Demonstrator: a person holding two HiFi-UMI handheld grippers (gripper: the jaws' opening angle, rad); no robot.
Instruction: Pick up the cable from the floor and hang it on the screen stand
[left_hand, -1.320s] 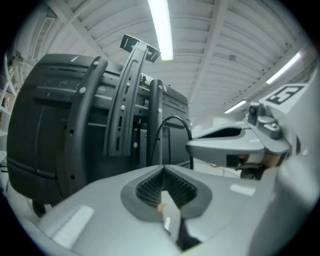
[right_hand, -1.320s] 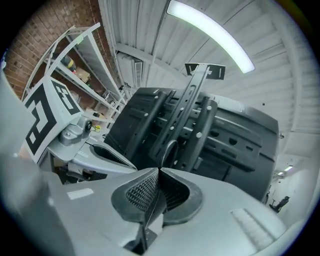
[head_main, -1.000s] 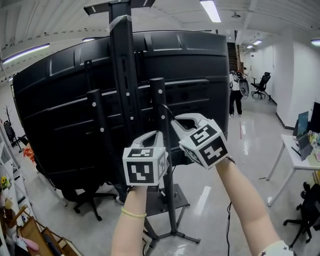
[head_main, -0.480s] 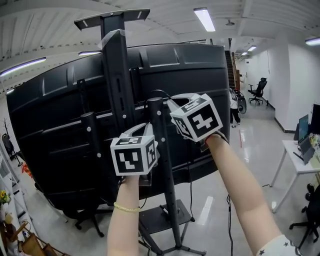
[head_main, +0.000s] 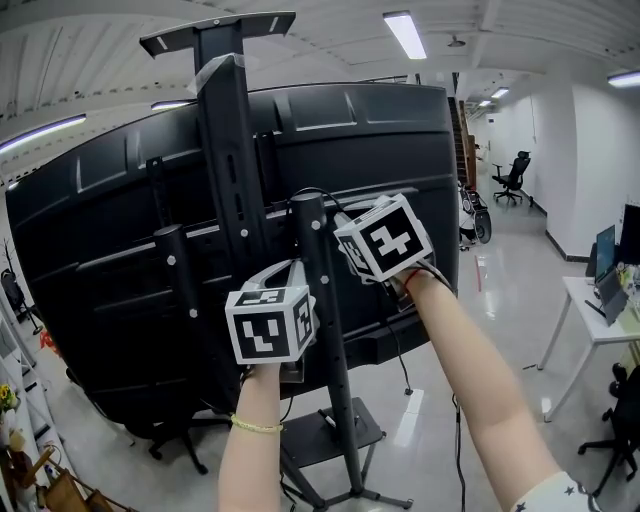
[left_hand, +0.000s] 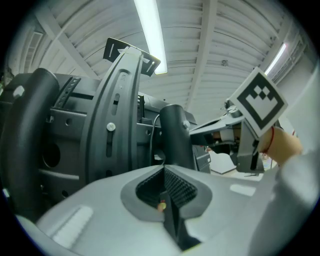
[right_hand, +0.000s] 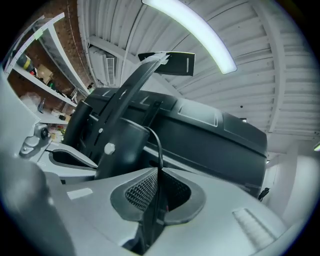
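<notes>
The thin black cable (head_main: 306, 192) loops over the top of the screen stand's slim black post (head_main: 322, 300) and hangs down behind my right arm (head_main: 401, 352). My right gripper (head_main: 338, 216) sits at the post's top. In the right gripper view the cable (right_hand: 159, 146) runs out from between its jaws (right_hand: 159, 171), which still pinch it while they are opening. My left gripper (head_main: 296, 266) is lower, just left of the post, with its jaws (left_hand: 164, 171) shut and nothing between them. The big screen's black back (head_main: 110, 270) and the stand's central column (head_main: 226, 150) fill the background.
The stand's base plate (head_main: 332, 432) and legs rest on the glossy floor. A white desk (head_main: 598, 318) with items stands at the right, a black office chair (head_main: 617, 420) below it, another chair (head_main: 518, 172) down the corridor. Shelves (head_main: 12, 400) line the left.
My right gripper has risen and moved left to the post's top, carrying the cable, which now loops over that top. The left gripper has shifted slightly left.
</notes>
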